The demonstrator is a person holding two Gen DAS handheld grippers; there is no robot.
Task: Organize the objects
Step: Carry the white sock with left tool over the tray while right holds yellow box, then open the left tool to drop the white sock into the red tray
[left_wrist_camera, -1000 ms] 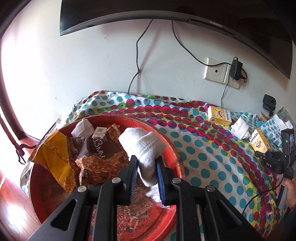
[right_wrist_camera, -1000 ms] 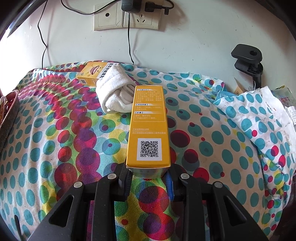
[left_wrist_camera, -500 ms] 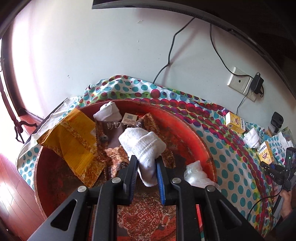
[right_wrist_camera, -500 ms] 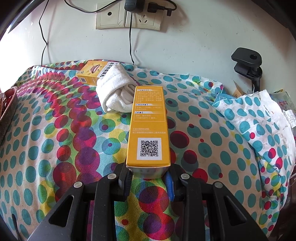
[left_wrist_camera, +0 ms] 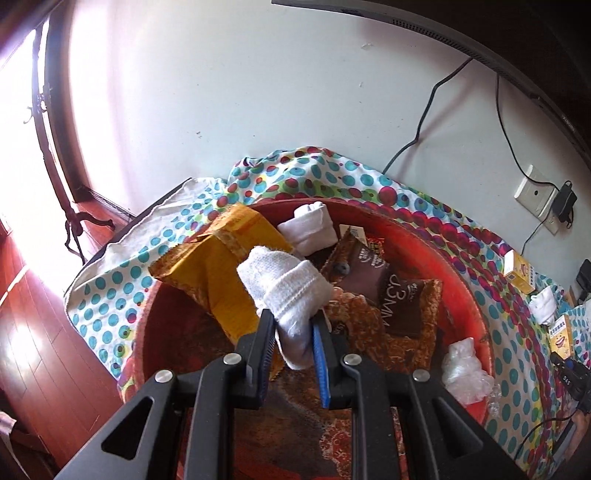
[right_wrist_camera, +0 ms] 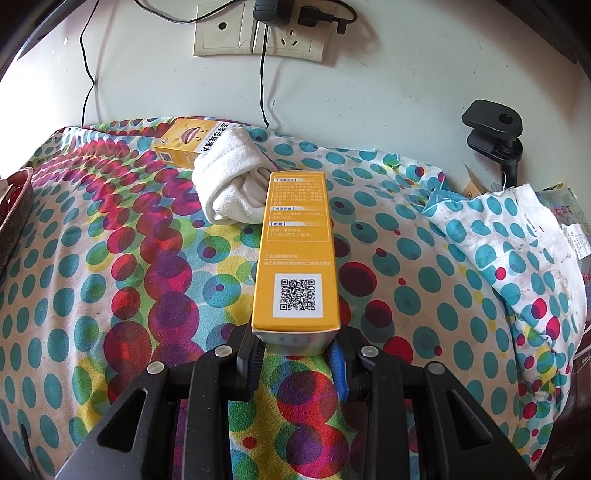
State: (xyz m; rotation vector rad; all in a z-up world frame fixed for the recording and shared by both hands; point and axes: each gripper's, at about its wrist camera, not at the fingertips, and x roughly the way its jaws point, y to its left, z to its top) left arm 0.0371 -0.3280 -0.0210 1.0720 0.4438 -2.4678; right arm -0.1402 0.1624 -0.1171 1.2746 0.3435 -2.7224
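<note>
While over basin | left gripper clamps sock

This looks like a room in a home, likely a living room or bedroom. A desk against a plain white wall is covered with a bright polka-dot cloth. A dark flat screen hangs above it, with cables running down to wall sockets where a charger is plugged in. Reddish wooden floorboards lie beside a sunlit window. Household odds and ends confirm it: a red basin holding snack packets and rolled socks, and yellow medicine boxes on the cloth.
</note>
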